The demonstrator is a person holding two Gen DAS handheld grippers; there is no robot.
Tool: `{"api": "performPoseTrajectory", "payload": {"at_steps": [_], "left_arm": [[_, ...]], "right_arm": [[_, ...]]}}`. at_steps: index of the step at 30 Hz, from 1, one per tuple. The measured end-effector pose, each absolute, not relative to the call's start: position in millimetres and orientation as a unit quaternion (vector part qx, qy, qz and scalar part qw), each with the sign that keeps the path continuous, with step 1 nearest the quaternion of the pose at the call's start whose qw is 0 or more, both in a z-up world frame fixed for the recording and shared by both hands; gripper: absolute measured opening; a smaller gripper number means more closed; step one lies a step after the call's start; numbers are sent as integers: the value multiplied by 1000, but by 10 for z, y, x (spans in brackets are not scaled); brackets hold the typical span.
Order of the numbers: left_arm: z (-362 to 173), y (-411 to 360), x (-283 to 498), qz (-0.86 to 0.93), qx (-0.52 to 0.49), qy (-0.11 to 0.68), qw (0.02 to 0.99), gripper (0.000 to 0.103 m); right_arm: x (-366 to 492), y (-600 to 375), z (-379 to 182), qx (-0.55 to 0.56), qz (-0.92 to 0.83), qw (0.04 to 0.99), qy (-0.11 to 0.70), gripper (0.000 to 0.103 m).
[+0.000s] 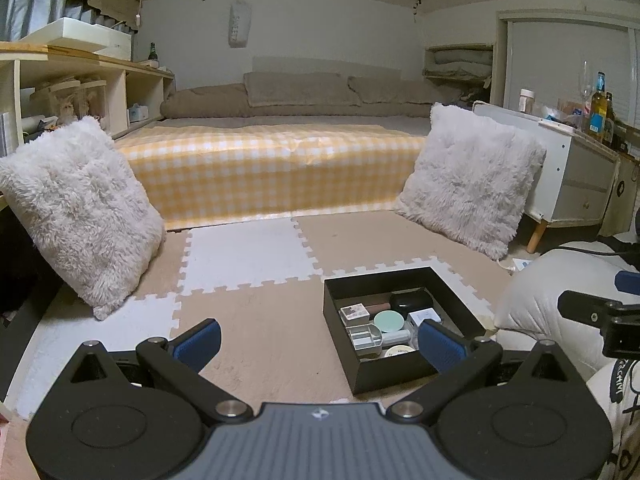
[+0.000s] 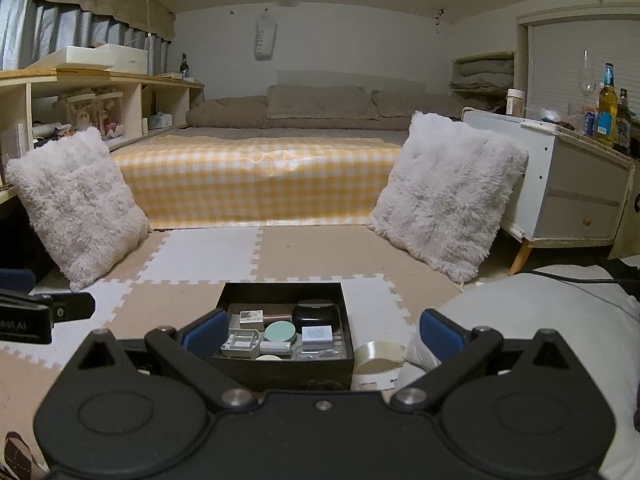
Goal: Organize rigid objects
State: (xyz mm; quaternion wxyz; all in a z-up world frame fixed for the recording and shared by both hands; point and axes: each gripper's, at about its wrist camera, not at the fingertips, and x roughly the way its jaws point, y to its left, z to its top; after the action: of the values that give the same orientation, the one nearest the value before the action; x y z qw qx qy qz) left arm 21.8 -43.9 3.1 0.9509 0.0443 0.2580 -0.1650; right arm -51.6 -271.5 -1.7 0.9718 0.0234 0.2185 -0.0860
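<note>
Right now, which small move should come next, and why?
Probably ease the right tongs toward the tape roll. It lies on the mat just outside the black box, while the other small items are already inside, and both tongs are open and empty.

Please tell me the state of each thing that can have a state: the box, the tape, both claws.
Box: open, holding small items.
Tape roll: on the mat, right of the box.
Left claw: open, empty.
Right claw: open, empty.
</note>
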Motion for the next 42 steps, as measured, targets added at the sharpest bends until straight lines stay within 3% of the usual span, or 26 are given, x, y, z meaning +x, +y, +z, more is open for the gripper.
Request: {"api": "performPoseTrajectory", "payload": {"at_steps": [42], "left_arm": [[37,-462,184,-168,44,257,951,103]], "right_arm": [[-529,-2713,-25,22,-85,972,218,103]]}}
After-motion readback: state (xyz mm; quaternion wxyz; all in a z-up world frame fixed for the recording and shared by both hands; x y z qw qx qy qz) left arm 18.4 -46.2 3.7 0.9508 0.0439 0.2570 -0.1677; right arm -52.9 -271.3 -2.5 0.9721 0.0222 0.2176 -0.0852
